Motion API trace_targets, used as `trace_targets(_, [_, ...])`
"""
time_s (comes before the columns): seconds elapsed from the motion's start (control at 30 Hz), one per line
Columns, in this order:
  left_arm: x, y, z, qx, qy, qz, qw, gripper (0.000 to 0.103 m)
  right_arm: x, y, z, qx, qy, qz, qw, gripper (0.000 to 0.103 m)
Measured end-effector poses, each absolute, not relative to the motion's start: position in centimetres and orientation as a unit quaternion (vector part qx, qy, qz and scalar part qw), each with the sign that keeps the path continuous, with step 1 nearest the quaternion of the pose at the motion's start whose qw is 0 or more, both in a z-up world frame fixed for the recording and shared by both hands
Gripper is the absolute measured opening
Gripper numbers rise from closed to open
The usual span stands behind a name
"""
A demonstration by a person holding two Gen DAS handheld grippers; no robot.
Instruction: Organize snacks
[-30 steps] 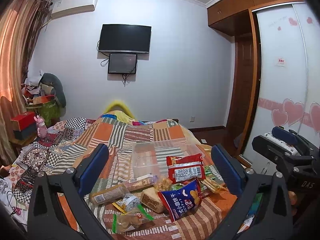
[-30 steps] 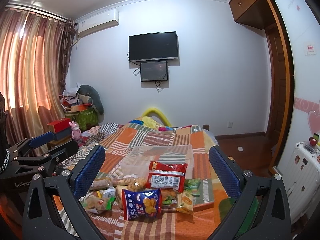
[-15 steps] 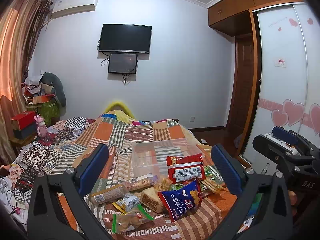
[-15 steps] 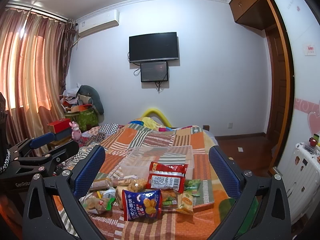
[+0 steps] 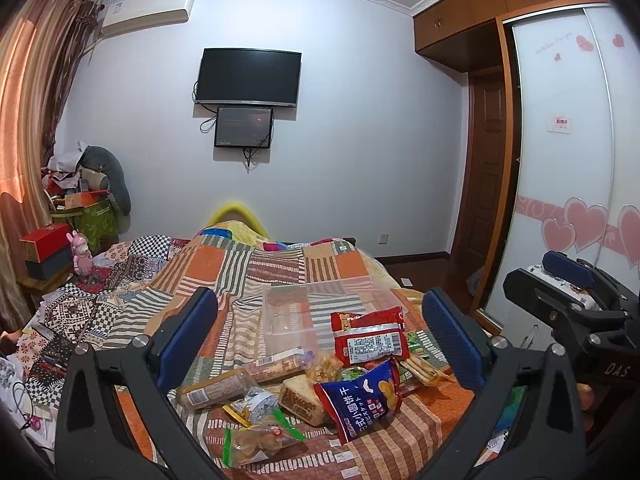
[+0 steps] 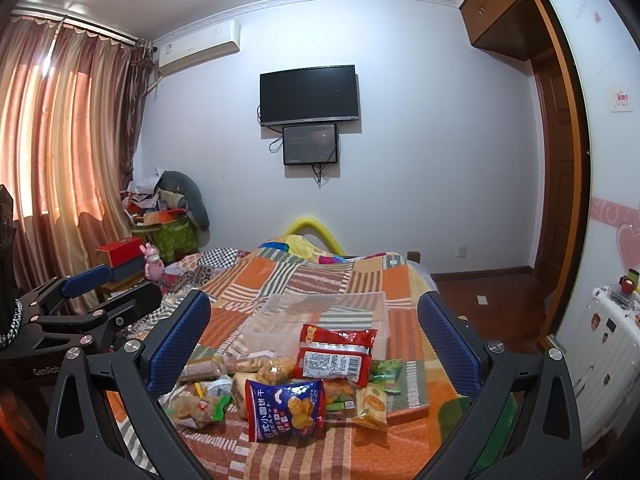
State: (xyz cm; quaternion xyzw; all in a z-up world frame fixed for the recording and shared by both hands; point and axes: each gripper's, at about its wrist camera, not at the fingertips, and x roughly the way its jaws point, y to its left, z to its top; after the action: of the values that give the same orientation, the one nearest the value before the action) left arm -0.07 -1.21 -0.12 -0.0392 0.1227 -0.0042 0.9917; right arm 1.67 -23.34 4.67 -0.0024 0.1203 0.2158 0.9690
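Observation:
A pile of snacks lies on the near end of a patchwork bed. It holds a blue biscuit bag (image 5: 360,398) (image 6: 286,408), a red packet (image 5: 370,338) (image 6: 336,354), a long biscuit roll (image 5: 218,388) and several small packs. Behind the pile sits a clear plastic box (image 5: 316,312) (image 6: 320,314), seemingly with nothing in it. My left gripper (image 5: 320,344) is open above the near bed edge, nothing between its fingers. My right gripper (image 6: 314,344) is open too, held just short of the pile.
The striped orange bedspread (image 5: 272,268) covers the bed. Clutter and boxes (image 5: 52,248) stand at the left by the curtains. A wardrobe with heart stickers (image 5: 568,200) and a white suitcase (image 6: 604,340) are to the right. A TV (image 5: 250,78) hangs on the far wall.

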Motion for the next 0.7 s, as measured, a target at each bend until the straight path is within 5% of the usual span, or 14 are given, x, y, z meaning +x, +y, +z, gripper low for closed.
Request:
trace_targets(0.43, [-0.1, -1.3, -0.9, -0.035, 0.119, -0.002, 0.992, 0.103, 2.1, -23.2, 3.9, -0.002, 0.131, 0.225, 0.966, 0.103])
trace_targets(0.7, [1.8, 1.1, -3.2, -0.050, 0.176, -0.005, 0.983, 0.077, 3.2, -23.7, 2.1, -0.003, 0.167, 0.223, 0.960, 0.087])
